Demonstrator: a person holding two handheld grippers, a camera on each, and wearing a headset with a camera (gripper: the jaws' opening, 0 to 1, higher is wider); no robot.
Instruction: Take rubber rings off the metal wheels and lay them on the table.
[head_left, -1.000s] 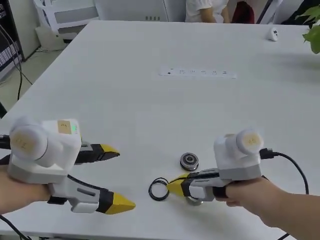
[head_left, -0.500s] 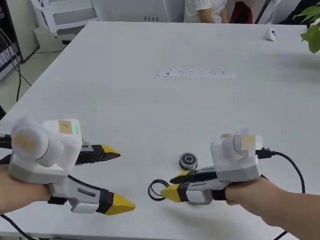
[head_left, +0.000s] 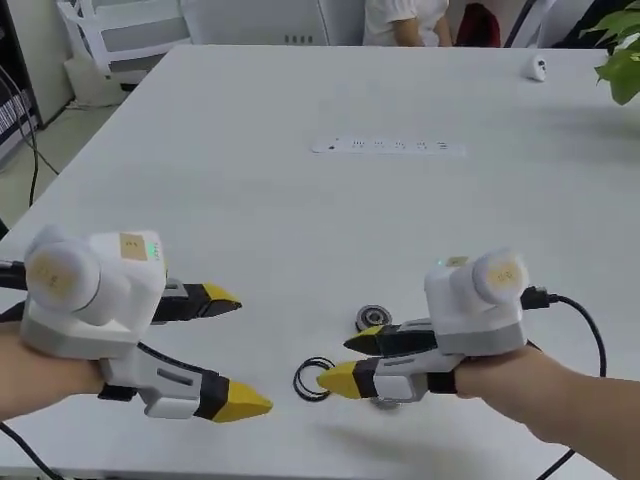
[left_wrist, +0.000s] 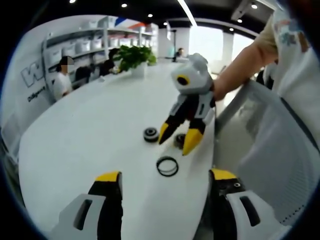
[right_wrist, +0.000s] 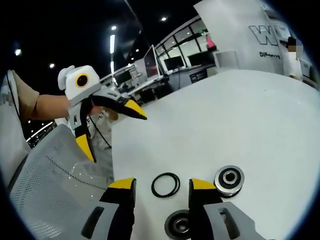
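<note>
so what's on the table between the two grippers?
A black rubber ring lying flat, close to the right gripper; otherwise bare table. Clearest in the left gripper view.

White left tool (head_left: 245, 352) and right tool (head_left: 338, 362), yellow-tipped black jaws.

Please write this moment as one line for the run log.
left gripper open, empty | right gripper open, empty | rubber ring flat on table | two metal wheels on table
</note>
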